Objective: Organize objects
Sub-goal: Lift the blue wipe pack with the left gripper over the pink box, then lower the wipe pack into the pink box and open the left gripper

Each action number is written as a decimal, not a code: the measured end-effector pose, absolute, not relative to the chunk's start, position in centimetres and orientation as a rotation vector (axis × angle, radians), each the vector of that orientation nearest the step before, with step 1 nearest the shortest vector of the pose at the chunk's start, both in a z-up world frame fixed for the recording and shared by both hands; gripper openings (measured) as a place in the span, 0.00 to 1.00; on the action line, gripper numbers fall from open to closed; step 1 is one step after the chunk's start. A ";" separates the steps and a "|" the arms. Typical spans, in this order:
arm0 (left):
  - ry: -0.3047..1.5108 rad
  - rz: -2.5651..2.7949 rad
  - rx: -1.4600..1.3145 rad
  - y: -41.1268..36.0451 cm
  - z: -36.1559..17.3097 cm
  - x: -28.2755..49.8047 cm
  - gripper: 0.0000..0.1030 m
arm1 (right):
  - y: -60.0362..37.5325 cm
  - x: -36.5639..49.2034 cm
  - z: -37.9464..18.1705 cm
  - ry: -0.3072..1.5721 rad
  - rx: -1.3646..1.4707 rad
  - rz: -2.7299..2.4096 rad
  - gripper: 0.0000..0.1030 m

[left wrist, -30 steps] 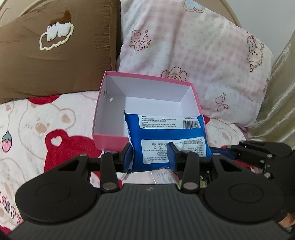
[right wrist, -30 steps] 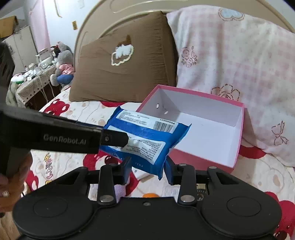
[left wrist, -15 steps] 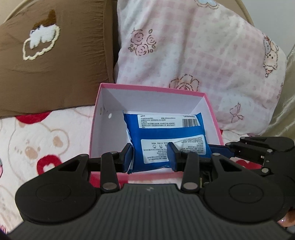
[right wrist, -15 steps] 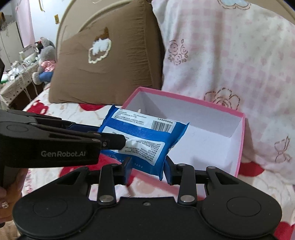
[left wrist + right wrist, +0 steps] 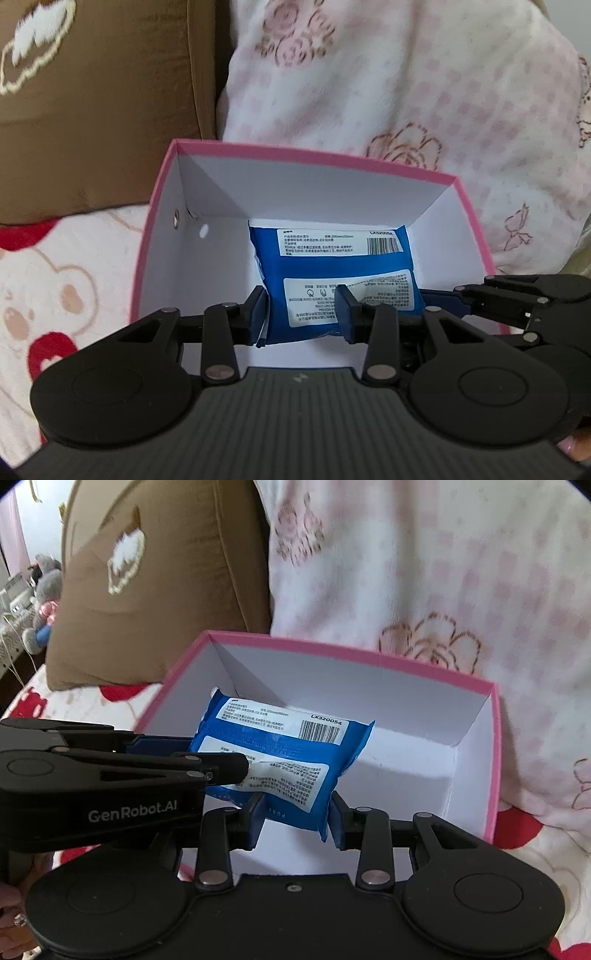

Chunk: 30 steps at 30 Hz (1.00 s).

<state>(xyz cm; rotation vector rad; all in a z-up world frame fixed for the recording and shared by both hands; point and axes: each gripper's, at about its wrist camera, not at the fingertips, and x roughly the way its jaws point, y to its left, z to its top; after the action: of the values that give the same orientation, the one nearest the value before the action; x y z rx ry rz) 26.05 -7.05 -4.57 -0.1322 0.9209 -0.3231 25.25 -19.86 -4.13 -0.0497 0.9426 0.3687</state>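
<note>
Both grippers, left and right, were clamped on the blue packet; I judged lowering it level toward the box's 12 o'clock wall best.

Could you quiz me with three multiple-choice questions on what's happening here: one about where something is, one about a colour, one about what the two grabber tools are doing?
1. Where is the blue packet?
A. Lying on the brown pillow
B. Held over the inside of the open box
C. On the bedspread beside the box

2. What colour is the outside of the box?
A. Pink
B. Green
C. Black

3. What are the grippers doing?
A. Both open, holding nothing
B. Only one grips the packet
C. Both are shut on the packet

Answers: 1 B, the packet sits within the box's white walls; 2 A, its rim is pink; 3 C, the left gripper and right gripper each pinch an edge.
</note>
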 end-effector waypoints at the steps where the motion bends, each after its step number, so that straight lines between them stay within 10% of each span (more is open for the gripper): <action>1: 0.928 -0.324 -0.139 -7.0 -5.1 26.3 0.37 | -19.8 25.6 -4.6 0.949 -0.059 0.370 0.39; 30: 1.077 -0.274 -0.136 -9.8 -10.5 30.7 0.32 | -21.9 30.8 -11.0 1.131 0.003 0.268 0.27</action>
<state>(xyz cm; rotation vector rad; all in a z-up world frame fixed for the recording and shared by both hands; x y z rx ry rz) 30.70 -9.83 -10.52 -0.1360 1.0774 -0.2738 30.80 -21.89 -11.04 0.0029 1.1311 0.2678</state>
